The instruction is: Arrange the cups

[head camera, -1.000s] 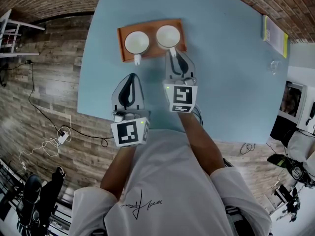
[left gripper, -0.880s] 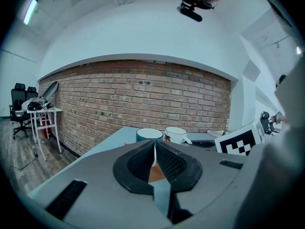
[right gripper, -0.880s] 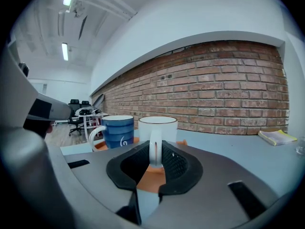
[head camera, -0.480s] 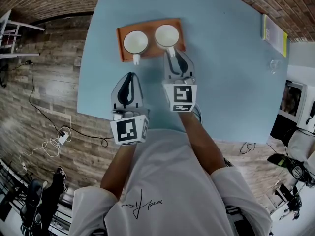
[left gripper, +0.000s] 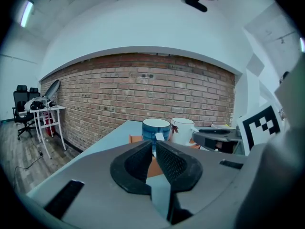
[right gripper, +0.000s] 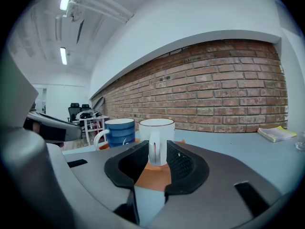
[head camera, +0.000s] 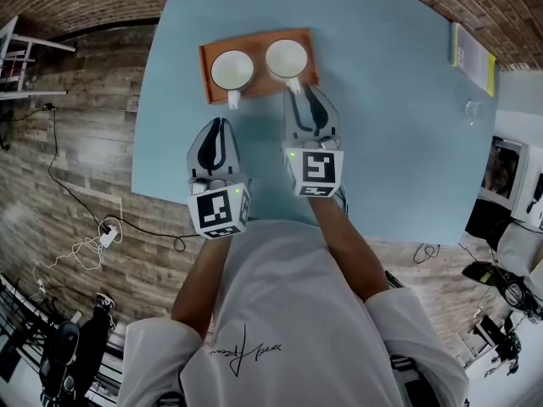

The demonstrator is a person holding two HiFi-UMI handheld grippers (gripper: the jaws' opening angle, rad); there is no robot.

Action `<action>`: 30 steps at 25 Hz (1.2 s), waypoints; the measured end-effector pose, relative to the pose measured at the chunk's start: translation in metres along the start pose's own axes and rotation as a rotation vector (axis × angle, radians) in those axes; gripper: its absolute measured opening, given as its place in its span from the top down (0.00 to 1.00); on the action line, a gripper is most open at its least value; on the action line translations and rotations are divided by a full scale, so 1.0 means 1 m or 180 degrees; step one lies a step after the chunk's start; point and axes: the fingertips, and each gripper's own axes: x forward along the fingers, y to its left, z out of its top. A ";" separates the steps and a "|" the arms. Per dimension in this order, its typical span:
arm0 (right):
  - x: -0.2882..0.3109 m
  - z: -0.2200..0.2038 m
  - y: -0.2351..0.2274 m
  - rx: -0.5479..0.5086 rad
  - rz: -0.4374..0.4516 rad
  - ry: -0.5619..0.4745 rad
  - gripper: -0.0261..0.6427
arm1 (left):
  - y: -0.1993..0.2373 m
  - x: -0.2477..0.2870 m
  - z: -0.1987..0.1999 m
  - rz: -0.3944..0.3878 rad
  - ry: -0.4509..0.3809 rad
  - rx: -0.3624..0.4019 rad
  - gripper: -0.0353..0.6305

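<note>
Since a second ago, your left gripper (head camera: 219, 125) has sunk slightly and crept up the frame toward the tray (head camera: 259, 88). Your right gripper (head camera: 299, 92) has held its place, and the cups have not moved.

Left gripper, lower left of centre in the head view: jaws clenched together with nothing between them, tips short of the tray's near edge. In the left gripper view the closed jaws line up with the blue cup (left gripper: 156, 128) just beyond.

Blue cup: upright on the left half of the orange tray, upper centre of the head view, white handle pointing down the frame toward you.

White cup (head camera: 286, 58): upright on the right half, beside the blue one, handle also toward you.

Right gripper, just below that cup: jaws parted, with the white cup's handle (right gripper: 153, 151) standing in the gap at the tips. A gap shows between handle and right pad, so no grip.

Tray rests on the pale blue table (head camera: 399, 142). A yellow book (head camera: 473, 56) lies at the upper right edge.
</note>
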 end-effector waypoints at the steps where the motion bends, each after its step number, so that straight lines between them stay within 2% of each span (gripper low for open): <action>1: -0.001 -0.001 -0.001 -0.0001 -0.0007 0.0004 0.82 | 0.000 0.000 0.000 0.0006 -0.0002 -0.0011 0.93; 15: -0.022 0.022 -0.009 0.0106 -0.0072 -0.0065 0.82 | -0.009 -0.010 0.016 -0.0060 -0.0178 -0.0060 0.93; 21: -0.031 0.031 0.001 0.0062 0.0041 -0.0015 0.89 | -0.009 -0.022 0.019 -0.0062 -0.0226 -0.0103 0.93; 24: -0.033 0.039 0.006 0.0143 0.0082 -0.0010 0.91 | -0.014 -0.028 0.021 -0.0154 -0.0239 -0.0151 0.93; 30: -0.044 0.058 0.022 0.0089 0.0367 0.0051 0.92 | -0.028 -0.037 0.030 -0.0304 -0.0209 -0.0128 0.93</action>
